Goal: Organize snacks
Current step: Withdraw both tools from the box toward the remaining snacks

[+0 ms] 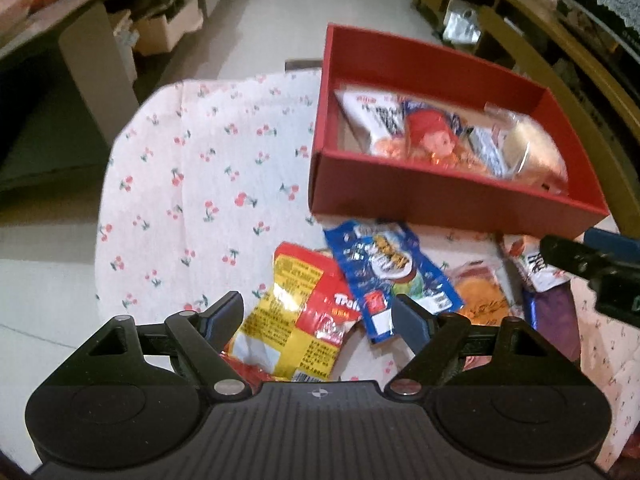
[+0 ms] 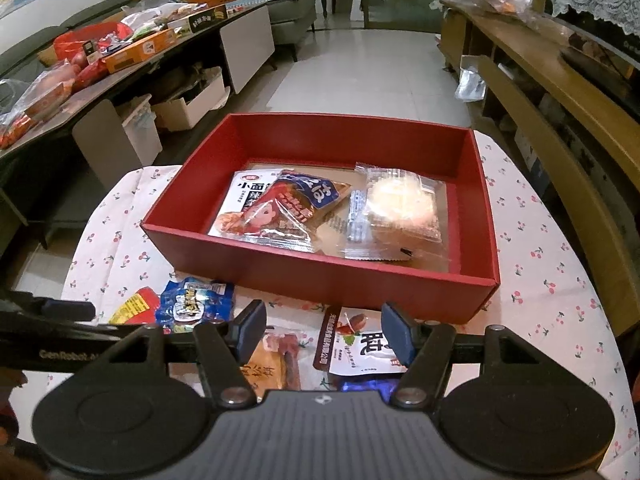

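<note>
The left gripper [image 1: 318,314] is open above a yellow bag [image 1: 292,320]. The right gripper [image 2: 323,330] is open too, holding nothing. Some snacks lie in the red box [image 2: 320,280].

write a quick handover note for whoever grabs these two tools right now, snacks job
Left tool: open, empty, hovering over the red-and-yellow crinkly candy bag and the blue foil snack packet.
Right tool: open, empty, above the white-and-brown snack pouch and the orange pastry packet.
Red cardboard box sits on the cherry-print tablecloth.
Done: in the box are a white noodle packet, a red-and-blue triangular packet and a clear-wrapped round cake.
Left: the loose packets in front of the box, including a purple one, still go in.
</note>
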